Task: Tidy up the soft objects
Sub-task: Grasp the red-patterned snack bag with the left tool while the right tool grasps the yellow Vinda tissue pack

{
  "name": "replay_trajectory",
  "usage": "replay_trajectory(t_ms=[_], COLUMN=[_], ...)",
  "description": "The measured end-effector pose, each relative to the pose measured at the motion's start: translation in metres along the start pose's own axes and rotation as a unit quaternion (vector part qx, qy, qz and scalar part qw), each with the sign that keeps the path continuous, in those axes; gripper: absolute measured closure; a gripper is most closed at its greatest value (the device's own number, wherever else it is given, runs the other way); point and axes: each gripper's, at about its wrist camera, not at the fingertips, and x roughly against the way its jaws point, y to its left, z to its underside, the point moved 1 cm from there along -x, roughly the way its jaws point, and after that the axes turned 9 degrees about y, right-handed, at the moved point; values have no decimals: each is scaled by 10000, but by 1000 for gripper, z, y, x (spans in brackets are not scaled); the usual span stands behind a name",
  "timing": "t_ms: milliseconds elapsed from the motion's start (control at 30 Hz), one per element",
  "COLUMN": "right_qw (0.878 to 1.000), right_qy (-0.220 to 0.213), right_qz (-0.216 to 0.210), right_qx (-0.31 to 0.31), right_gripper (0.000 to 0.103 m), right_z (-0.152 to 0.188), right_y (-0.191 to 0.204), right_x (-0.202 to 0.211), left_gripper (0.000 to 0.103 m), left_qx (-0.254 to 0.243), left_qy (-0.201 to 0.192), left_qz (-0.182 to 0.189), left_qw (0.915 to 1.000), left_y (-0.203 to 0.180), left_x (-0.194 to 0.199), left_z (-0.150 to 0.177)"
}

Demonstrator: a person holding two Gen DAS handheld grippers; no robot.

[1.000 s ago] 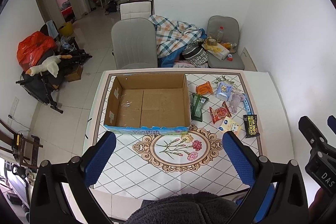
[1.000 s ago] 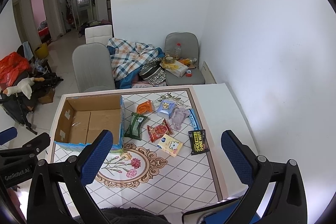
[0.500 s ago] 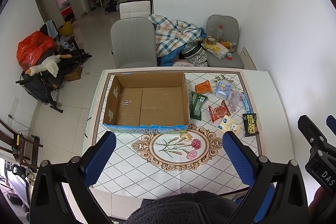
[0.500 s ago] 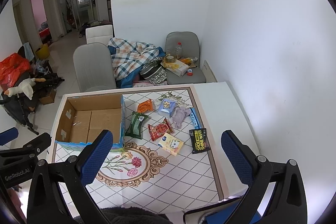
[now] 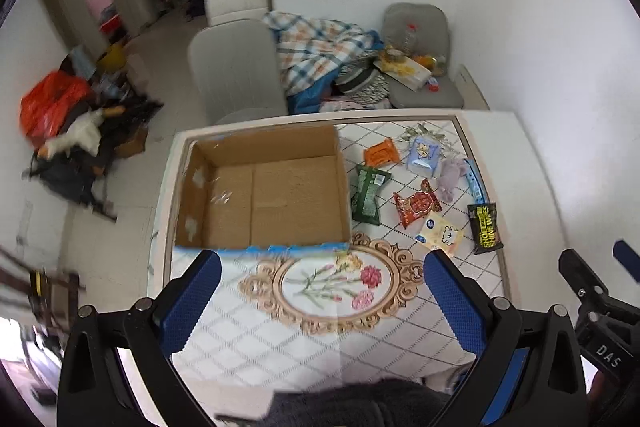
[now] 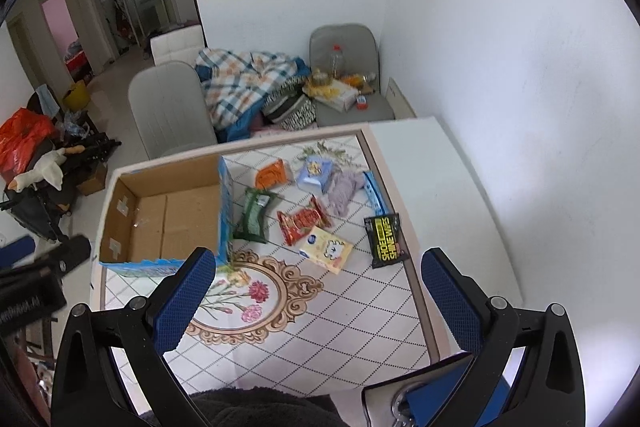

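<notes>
An empty open cardboard box [image 5: 260, 195] [image 6: 160, 215] sits on the left of the patterned table. To its right lie several soft packets: a green pack [image 5: 368, 193] [image 6: 254, 213], an orange pack [image 5: 382, 153] [image 6: 274, 174], a red snack pack [image 5: 416, 203] [image 6: 302, 221], a blue tissue pack [image 5: 424, 155] [image 6: 314, 173], a yellow pack [image 5: 440, 233] [image 6: 326, 249], a black wipes pack [image 5: 485, 227] [image 6: 385, 240] and a purple cloth [image 5: 450, 179] [image 6: 342, 193]. My left gripper [image 5: 320, 299] and right gripper [image 6: 316, 299] are open and empty, high above the table's near side.
The table [image 5: 532, 163] stands against a white wall on the right. Grey chairs [image 5: 236, 67] and a plaid blanket [image 5: 320, 47] lie beyond the far edge. Clutter with an orange bag [image 5: 48, 103] is on the floor at left.
Both grippers have moved closer to the table and the views have shifted, with motion blur in the left view. Nothing on the table has moved.
</notes>
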Motion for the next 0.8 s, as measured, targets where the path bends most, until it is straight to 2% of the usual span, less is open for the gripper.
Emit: replay_trajectory(t_ms=[67,133,200,233,333,500,633,700,800], right_qw=[9998,9981,9948,9907,9817,9590,9449,9395,9471], right_qy=[136,484,819,1092,1500,2212,2586,2740,2783], right_qz=[60,113,-20,-104,-313,-388,-409,-415,-563], right_qx=[157,365,605,799,1136,1732,1965,2013,1496], right_gripper=[0,0,0,0,0,0,1,11,16], right_z=[-7,-17,-27,-31,-35,-34,-28,-23,-24], right_y=[-7,-13,-18,-17,-15,1,11,14,1], right_x=[-32,-75,-127,-163,-239,-357,-414,-432,-436], left_gripper=[0,0,0,0,0,0,0,0,0], left_qx=[-355,-718,-1098,-1261,-1635,-2205,-2475,-2595,-2740], left_qy=[70,161,368,497,766,1194,1482,1537,1651], left_qz=[-219,-362,-477,-525,-577,-651,-686,-698,-514], left_qw=[9991,9966,9921,9894,9819,9659,9550,9509,9461], left_y=[-14,-27,-43,-49,-68,-96,-114,-121,-135], left_x=[-27,-58,-98,-117,-164,-226,-264,-274,-287], left_z=[-15,-31,-47,-54,-72,-93,-106,-109,-112])
